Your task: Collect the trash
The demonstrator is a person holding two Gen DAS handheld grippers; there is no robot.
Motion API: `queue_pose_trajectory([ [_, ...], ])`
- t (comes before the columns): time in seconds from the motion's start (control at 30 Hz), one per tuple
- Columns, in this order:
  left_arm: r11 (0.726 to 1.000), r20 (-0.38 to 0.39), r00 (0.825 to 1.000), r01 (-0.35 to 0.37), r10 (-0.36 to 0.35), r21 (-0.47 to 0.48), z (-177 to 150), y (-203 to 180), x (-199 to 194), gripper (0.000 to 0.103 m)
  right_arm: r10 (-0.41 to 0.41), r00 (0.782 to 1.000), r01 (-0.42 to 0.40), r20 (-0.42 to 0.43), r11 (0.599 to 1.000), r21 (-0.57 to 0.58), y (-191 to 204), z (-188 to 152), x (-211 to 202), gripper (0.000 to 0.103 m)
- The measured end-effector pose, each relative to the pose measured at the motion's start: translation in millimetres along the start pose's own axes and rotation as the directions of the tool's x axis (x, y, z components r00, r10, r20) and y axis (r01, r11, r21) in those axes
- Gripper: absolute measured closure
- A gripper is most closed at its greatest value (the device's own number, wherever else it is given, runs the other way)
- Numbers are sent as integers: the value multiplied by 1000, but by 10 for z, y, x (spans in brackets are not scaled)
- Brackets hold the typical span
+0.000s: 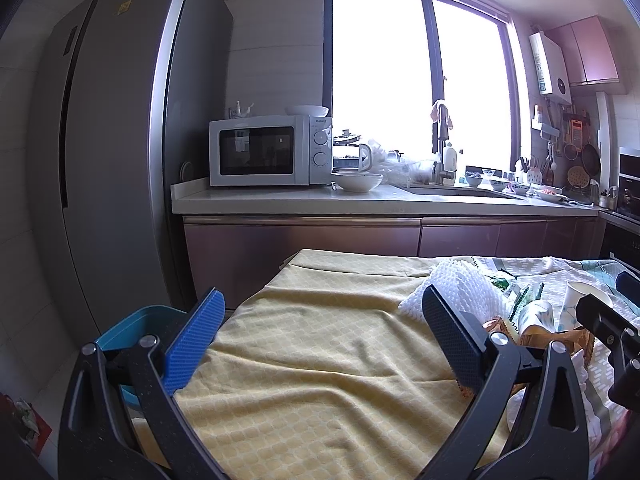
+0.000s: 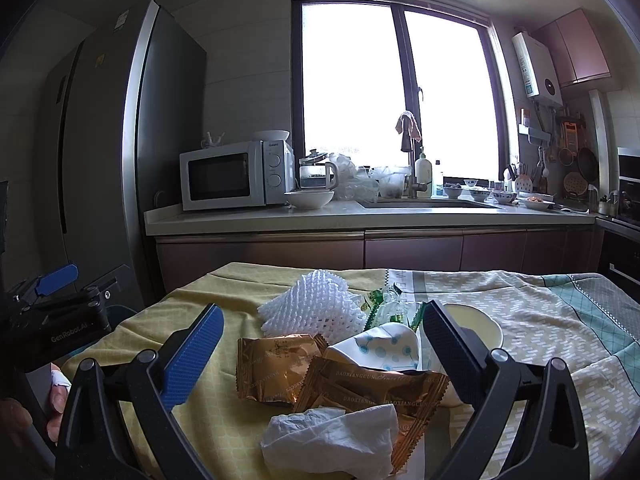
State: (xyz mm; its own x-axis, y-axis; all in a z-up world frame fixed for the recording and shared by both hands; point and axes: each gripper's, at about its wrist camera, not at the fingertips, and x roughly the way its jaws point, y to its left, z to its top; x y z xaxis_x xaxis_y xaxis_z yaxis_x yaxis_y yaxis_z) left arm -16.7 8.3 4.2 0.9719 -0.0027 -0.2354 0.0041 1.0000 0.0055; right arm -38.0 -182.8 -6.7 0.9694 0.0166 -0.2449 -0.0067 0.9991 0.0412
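A pile of trash lies on the cloth-covered table [image 2: 168, 420]: a crumpled white tissue [image 2: 332, 440], two gold snack wrappers [image 2: 276, 364], a crushed paper cup [image 2: 384, 346], green sachets [image 2: 390, 306] and white foam netting [image 2: 312, 306]. My right gripper [image 2: 324, 356] is open, with its fingers on either side of the pile and just above it. My left gripper [image 1: 320, 340] is open and empty over the yellow cloth [image 1: 320, 360], left of the foam netting [image 1: 460, 284] and the cup [image 1: 540, 312].
A blue bin [image 1: 132, 328] sits below the table's left edge. A white plate [image 2: 476, 324] lies behind the pile. Beyond the table are the kitchen counter [image 2: 320, 216], a microwave [image 2: 236, 174], a sink and a fridge [image 2: 104, 160] on the left.
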Motion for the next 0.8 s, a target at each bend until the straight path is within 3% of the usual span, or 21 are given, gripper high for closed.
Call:
queue_pose_trajectory([
  [0.8,1000,-2,1000,5,-5,-4,-3,-25,-9,6,5,1000,-5,-1,1000,11,-4,-11,35,7],
])
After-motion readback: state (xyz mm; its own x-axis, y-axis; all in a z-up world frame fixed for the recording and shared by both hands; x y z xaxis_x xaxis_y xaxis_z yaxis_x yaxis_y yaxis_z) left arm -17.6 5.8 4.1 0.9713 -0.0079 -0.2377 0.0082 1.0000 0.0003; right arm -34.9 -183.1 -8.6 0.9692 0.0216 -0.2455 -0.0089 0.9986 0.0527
